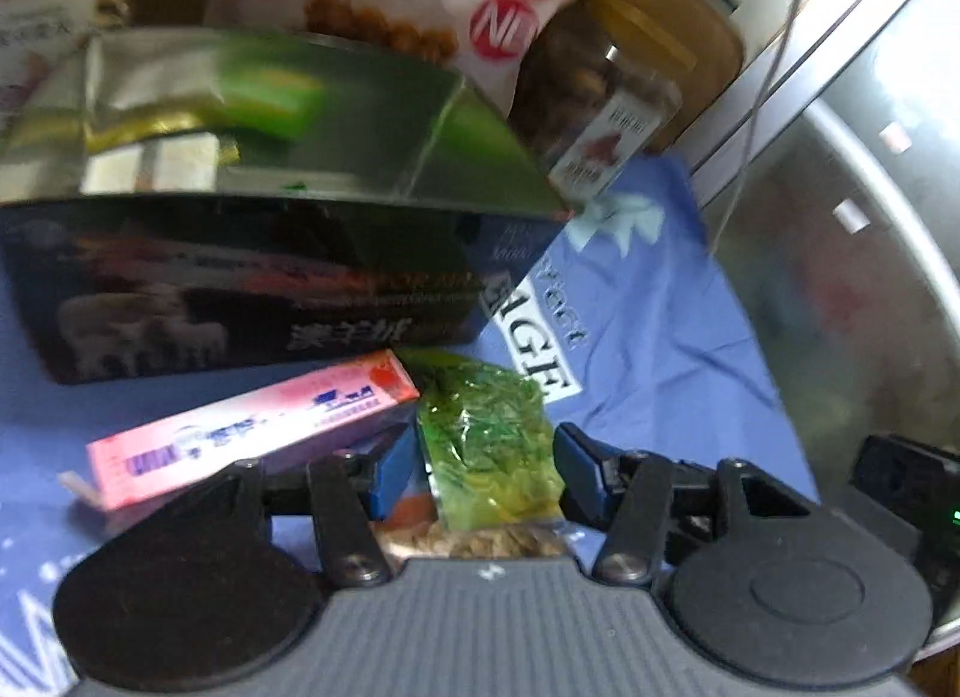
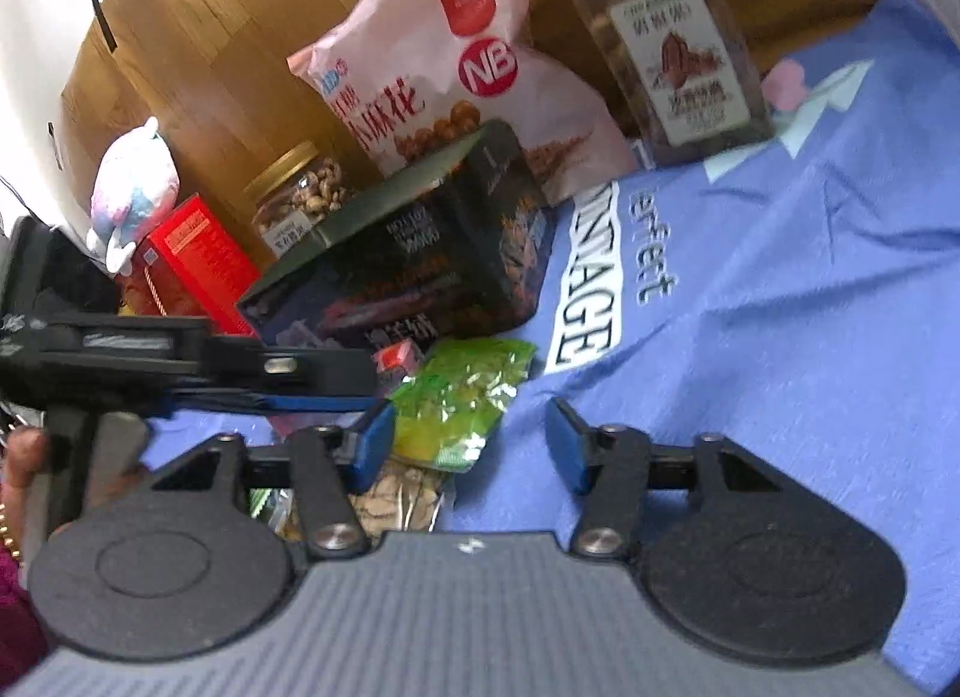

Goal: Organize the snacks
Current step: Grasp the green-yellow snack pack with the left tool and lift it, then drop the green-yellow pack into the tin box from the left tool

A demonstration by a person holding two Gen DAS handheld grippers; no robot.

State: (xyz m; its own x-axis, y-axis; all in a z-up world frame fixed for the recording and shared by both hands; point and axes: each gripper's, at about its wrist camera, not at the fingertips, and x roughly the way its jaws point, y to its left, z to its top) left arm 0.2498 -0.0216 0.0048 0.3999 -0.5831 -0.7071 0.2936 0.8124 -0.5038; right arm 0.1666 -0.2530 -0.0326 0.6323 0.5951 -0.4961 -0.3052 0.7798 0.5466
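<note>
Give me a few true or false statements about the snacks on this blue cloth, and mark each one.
1. The green snack packet lies between the fingers of the left gripper. True.
2. The dark box stands on top of the jar with the gold lid. False: it rests on the blue cloth, in front of the peanut jar.
3. The pink slim box lies beside the green packet. True.
4. The right gripper holds the pink snack bag. False: nothing sits between its fingers; the bag stands behind the dark box.
</note>
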